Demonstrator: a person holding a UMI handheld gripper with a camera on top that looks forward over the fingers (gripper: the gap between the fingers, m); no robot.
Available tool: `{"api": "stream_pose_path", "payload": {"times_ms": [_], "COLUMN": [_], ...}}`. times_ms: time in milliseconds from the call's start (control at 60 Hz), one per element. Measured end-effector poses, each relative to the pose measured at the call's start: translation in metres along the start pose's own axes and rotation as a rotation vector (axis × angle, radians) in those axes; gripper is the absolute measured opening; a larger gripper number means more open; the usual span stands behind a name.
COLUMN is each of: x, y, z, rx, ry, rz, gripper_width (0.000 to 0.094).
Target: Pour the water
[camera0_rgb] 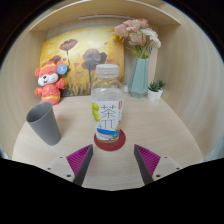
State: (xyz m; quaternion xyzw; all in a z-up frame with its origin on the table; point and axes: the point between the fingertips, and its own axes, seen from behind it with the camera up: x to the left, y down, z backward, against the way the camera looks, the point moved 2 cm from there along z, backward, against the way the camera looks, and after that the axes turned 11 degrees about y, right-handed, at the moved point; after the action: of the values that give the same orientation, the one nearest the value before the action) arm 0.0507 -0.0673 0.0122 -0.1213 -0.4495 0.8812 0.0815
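Pale wood makes up the round table (150,125) we work on, with a painting of flowers (80,55) propped against the wall behind it. We take the bottle (108,102) as our landmark: it stands upright on a red coaster (112,141), capped, with a green label, and seems nearly full of clear liquid. Left of the bottle sits a grey cup (43,123), upright and apart from it. Behind the cup, further left of the bottle, is an orange plush toy (49,81). Behind the bottle to the right stands a blue vase of flowers (139,62), and beside that a small potted plant (155,89).

Our gripper (112,160) is spread wide, its pink pads (78,157) to either side just short of the bottle, touching nothing. We judge the task barely begun: the bottle is not yet gripped, and nothing shows as poured. Grasping, lifting, carrying to the cup and tipping all remain; whether the cap is loose we cannot tell.
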Motion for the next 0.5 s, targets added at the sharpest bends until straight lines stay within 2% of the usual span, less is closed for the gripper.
{"api": "stream_pose_path", "payload": {"times_ms": [117,217,333,500], "x": [0.005,0.020,0.042,0.062], "y": [0.010,-0.005,-0.039,-0.093], "z": [0.039,0.073,0.109,0.151], "rx": [0.043,0.046,0.011,-0.086], "ry": [0.013,-0.001,-0.034,-0.040], "rz": [-0.024,-0.043,-0.041,-0.036], "gripper_width": [0.0835,0.0833,0.0829,0.0841]}}
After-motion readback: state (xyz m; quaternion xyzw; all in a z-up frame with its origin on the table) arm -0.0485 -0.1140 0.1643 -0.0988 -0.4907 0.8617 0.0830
